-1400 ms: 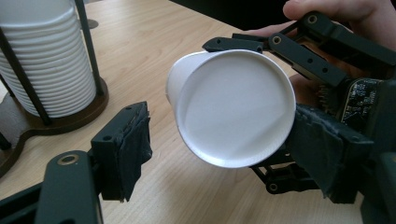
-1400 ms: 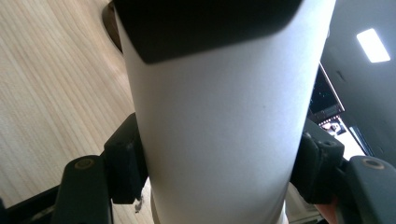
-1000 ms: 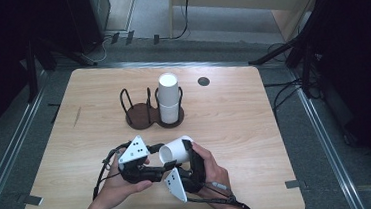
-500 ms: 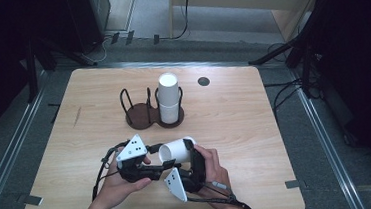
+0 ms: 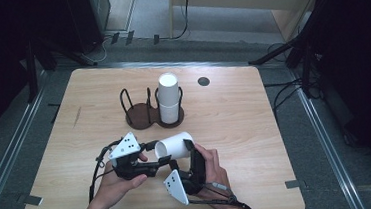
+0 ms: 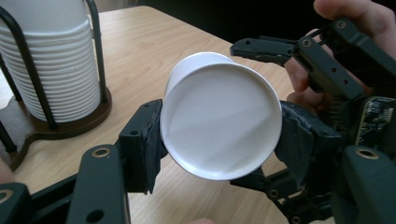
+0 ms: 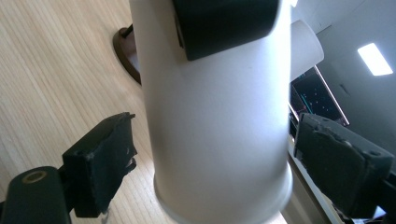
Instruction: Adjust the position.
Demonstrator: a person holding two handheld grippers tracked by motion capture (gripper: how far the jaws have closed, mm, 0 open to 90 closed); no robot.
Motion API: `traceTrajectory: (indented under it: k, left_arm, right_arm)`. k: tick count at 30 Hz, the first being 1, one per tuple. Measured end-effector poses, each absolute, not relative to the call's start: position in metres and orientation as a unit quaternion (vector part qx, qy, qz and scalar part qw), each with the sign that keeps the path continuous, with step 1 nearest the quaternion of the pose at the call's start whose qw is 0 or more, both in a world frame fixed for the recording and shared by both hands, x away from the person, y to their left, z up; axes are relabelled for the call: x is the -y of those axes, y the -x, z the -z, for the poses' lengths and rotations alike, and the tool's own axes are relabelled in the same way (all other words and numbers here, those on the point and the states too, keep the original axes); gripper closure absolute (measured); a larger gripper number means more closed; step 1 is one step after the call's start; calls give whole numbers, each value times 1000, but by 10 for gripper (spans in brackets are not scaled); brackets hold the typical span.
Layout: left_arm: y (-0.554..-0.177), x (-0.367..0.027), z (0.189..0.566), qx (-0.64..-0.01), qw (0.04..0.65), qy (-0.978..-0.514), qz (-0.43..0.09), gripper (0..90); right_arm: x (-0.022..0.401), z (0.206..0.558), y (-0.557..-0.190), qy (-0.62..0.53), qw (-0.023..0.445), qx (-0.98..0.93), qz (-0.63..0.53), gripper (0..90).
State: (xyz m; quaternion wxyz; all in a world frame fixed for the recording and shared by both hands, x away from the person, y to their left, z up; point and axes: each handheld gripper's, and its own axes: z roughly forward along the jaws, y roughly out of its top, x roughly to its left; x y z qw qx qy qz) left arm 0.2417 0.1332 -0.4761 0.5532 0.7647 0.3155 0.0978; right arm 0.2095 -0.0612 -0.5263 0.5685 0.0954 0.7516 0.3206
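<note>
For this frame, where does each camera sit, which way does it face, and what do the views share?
High view: above the person's side, looking forward and down on the table; both hands enter from below.
Left gripper view: along the left gripper, clamped on the paper cup.
Right gripper view: along the right gripper, jaws just opening off the cup.
Shared: cup, cup stack.
</note>
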Motion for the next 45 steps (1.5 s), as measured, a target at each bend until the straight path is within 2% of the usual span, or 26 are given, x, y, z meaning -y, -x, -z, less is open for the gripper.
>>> traceTrajectory:
  k: [9, 29, 39, 45]
  left_arm:
    - [-244, -141, 477, -340, 559, -745, -126, 370]
    - [-239, -156, 470, -355, 607, -686, -189, 372]
    - [-236, -165, 470, -354, 624, -667, -201, 372]
    - [-237, -167, 473, -362, 639, -650, -195, 371]
  right_arm:
    - [62, 521, -207, -98, 560, -750, -339, 86]
    - [66, 514, -210, -163, 494, -759, -391, 56]
    - [73, 510, -220, -233, 456, -750, -418, 54]
    - [80, 495, -227, -310, 450, -714, -438, 59]
